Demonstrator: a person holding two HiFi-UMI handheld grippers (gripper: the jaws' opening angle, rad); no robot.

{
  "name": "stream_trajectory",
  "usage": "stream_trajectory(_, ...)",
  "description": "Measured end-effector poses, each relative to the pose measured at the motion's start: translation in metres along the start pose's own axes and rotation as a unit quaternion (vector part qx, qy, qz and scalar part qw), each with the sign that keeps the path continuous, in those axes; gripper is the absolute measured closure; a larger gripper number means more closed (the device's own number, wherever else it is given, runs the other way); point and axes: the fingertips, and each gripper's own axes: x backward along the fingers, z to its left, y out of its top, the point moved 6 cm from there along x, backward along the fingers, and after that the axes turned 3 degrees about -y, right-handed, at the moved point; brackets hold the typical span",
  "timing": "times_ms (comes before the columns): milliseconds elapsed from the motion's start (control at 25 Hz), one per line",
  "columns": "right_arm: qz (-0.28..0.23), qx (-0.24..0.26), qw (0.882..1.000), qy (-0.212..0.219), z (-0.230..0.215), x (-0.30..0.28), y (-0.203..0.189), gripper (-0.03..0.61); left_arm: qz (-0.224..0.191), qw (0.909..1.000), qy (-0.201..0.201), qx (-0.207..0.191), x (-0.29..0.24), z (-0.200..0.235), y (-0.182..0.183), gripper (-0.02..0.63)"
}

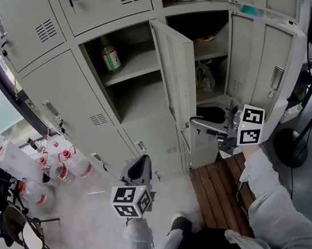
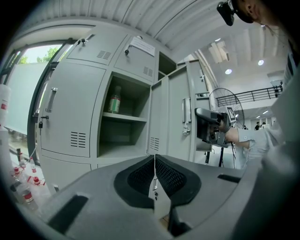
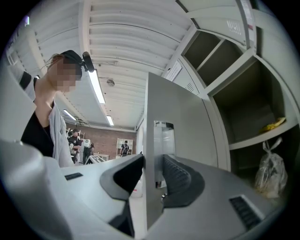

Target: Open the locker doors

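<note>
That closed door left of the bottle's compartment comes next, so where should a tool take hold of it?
By the vertical handle near the door's left edge, from straight in front, jaws either side: it alone seems to stand proud of the flat panel.

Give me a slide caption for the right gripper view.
Right tongs clamp the edge of a locker door, open shelves and a bag beyond.
</note>
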Motion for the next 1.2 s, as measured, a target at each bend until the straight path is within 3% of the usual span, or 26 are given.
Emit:
stream_trajectory(400, -0.025, 0.002, 0.999, -0.023, 0.001, 0.004, -0.003, 0.451, 0.008, 0.9999, 0.009, 0.002, 0.012, -0.009, -0.005, 0.603)
stream_trajectory(600, -0.013, 0.028, 0.997, -0.071, 0.003, 0.014, -0.006, 0.402, 0.009, 0.9998, 0.015, 0.013, 0.022, -0.018, -0.013, 0.603)
stream_trajectory(800, -0.055, 0.029, 0.990, -0.130, 0.014, 0.045, 0.001, 0.365, 0.005, 0.9997, 0.005, 0.025, 0.024, -0.027, -0.021, 0.603)
stream_trajectory(960, -0.067, 0.071, 0.972, -0.213, 0.030, 0.075, 0.010, 0.365, -0.006, 0.9998, -0.010, 0.018, 0.020, -0.034, -0.014, 0.603)
stream_trajectory(1200, -0.054, 0.089, 0.927, -0.360, 0.075, 0.099, 0.008, 0.367, -0.028, 0.9982, -0.054, 0.000, 0.032, -0.051, 0.001, 0.603)
